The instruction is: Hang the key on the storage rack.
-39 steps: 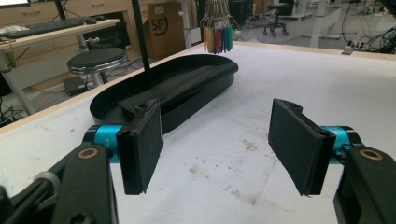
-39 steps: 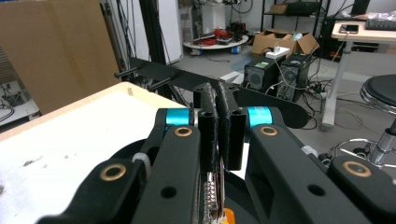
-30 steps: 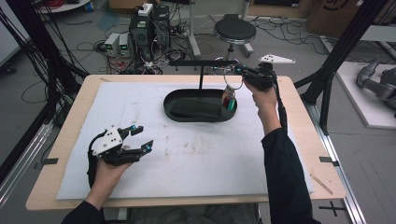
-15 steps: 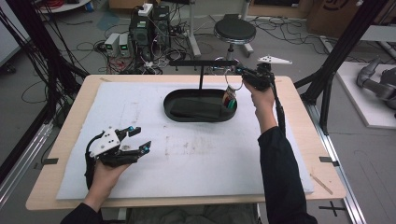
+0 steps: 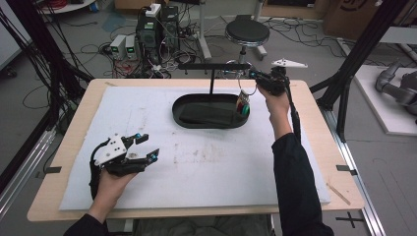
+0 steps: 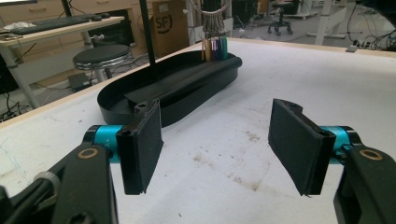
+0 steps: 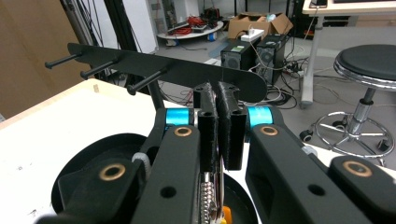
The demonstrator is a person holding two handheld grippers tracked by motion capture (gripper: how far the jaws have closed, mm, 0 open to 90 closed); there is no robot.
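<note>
A metal key ring [image 5: 244, 81] with several coloured tags [image 5: 242, 103] hangs from my right gripper [image 5: 253, 74], which is shut on the ring at the right end of the black hanger bar [image 5: 211, 65]. The tags dangle over the right end of the black oval tray [image 5: 182, 116]. In the right gripper view the jaws [image 7: 217, 93] are pressed together just in front of the bar [image 7: 187, 70] and its three pegs, with the ring [image 7: 210, 200] caught between them lower down. My left gripper [image 5: 147, 146] rests open on the white mat at the front left, its jaws [image 6: 217, 144] holding nothing.
The tray [image 6: 187, 88] and its upright post stand at the back middle of the white mat [image 5: 221, 162]. A stool [image 5: 247, 33], computers and cables are on the floor beyond the table's far edge. A black frame post [image 5: 354, 59] rises at the right.
</note>
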